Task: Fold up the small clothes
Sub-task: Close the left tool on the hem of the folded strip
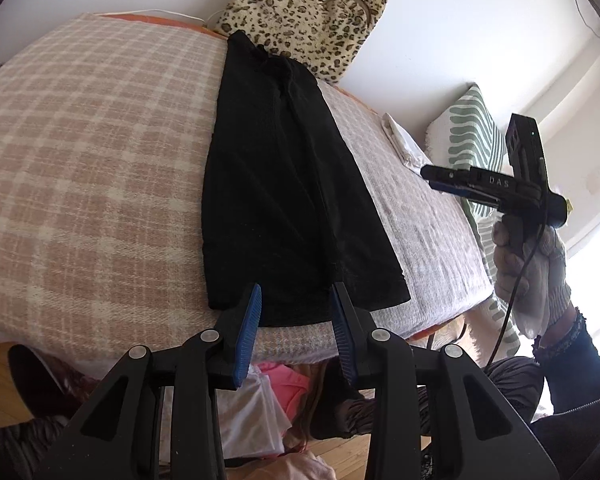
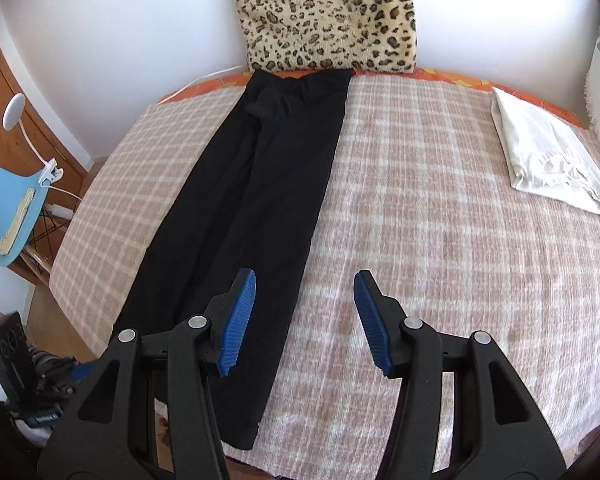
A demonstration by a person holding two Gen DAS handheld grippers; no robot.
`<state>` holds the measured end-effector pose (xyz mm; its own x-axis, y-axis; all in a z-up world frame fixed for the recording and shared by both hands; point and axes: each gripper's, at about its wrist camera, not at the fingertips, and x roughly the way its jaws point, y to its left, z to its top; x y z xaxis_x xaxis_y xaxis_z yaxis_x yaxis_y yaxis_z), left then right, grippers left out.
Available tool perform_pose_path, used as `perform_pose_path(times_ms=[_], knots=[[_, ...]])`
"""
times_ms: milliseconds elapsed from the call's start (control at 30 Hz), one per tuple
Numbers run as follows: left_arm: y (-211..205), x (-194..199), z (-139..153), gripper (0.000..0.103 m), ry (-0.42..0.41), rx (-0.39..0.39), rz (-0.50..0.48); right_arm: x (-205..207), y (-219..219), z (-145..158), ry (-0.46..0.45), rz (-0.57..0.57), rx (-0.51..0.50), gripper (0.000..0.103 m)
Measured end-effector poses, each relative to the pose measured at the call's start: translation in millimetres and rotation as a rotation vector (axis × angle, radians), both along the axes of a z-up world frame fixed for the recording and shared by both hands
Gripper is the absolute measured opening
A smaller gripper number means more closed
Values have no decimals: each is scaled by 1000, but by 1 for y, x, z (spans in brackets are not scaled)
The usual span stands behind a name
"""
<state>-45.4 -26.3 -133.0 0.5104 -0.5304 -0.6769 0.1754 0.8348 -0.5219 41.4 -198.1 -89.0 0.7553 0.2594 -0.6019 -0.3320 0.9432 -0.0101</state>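
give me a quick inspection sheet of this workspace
surface: checked blanket over the bed, flat.
job's things: black garment laid out long, far end at the leopard cushion; folded white cloth at the far right.
clutter: clothes pile on the floor below the bed edge.
grippers: left tongs open at the garment's near hem; right tongs open above the blanket, holding nothing.
cables: black cable hanging from the right tool; white cord by the lamp.
surroundings: white wall, striped cushion, blue chair.

My left gripper hovers with jaws parted. My right gripper hangs spread wider, gripped in my gloved right hand.
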Motion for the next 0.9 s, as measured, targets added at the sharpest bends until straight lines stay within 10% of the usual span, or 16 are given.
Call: perform_pose_path(times_ms=[100,400,600,700,767,900], knots=[[11,12,3,34,7,89,23,-11,-1,-28,60,1,-3,54],[21,32,-27,33,160,20,-17,-30,17,-75,163,45,-40,54],[21,30,-31,8,165,-19,-21,-28,22,-90,187,47,-31,53],[19,29,-26,7,139,-9,-34,-30,24,-92,172,56,-37,41],[15,29,-22,7,122,10,-40,-31,26,-94,174,65,-41,12],[13,27,-22,7,117,20,-51,-32,23,-96,180,74,-4,11]])
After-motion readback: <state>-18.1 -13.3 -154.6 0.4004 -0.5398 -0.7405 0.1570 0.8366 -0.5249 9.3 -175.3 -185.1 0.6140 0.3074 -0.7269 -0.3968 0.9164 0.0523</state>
